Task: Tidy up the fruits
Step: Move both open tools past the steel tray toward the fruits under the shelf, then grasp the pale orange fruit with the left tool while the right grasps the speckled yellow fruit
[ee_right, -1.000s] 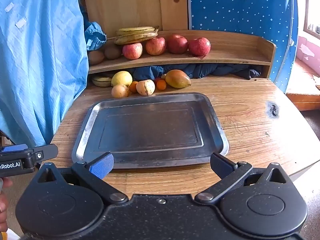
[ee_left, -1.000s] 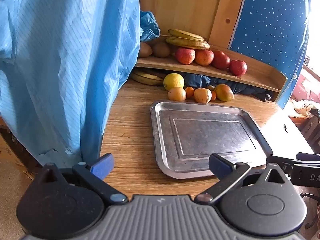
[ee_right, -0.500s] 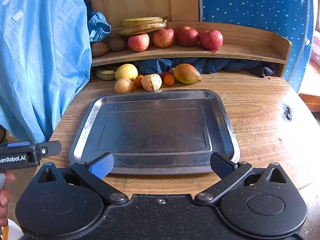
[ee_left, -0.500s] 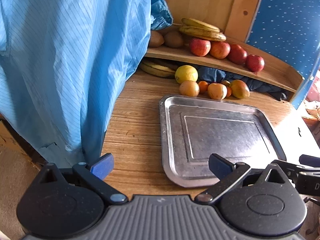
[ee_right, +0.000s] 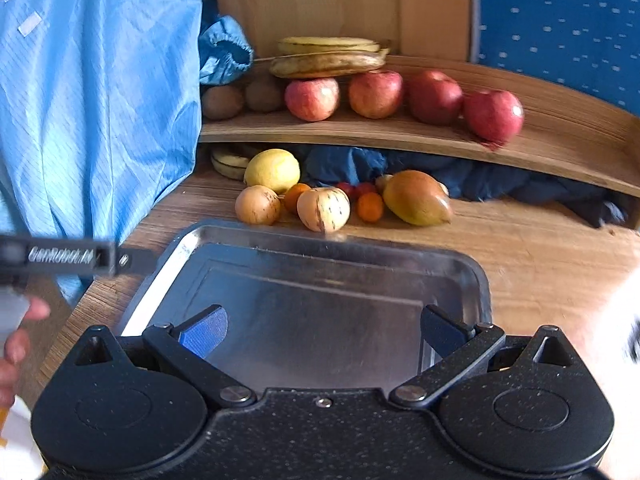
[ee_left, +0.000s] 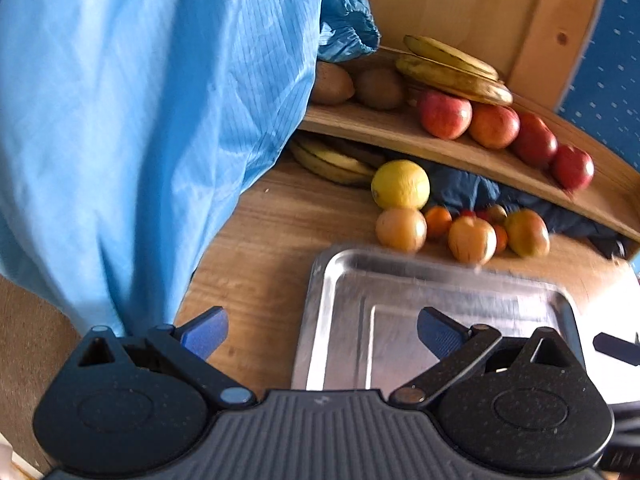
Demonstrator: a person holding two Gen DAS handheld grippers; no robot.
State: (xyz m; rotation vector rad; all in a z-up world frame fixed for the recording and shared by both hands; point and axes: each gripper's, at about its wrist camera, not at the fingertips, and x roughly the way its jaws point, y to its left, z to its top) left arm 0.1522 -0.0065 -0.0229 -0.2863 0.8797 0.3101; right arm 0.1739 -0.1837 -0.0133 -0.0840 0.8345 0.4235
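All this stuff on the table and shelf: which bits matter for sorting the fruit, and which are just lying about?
For the job:
metal tray, empty
loose fruit behind it: lemon, mango, small oranges
shelf apples and bananas
both tongs, open

Lying about:
light blue cloth
dark blue cloth under the shelf

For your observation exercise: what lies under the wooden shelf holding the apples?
Under the wooden shelf lie dark blue cloth, bananas and a yellow citrus fruit. The cloth and shadow hide anything farther back.
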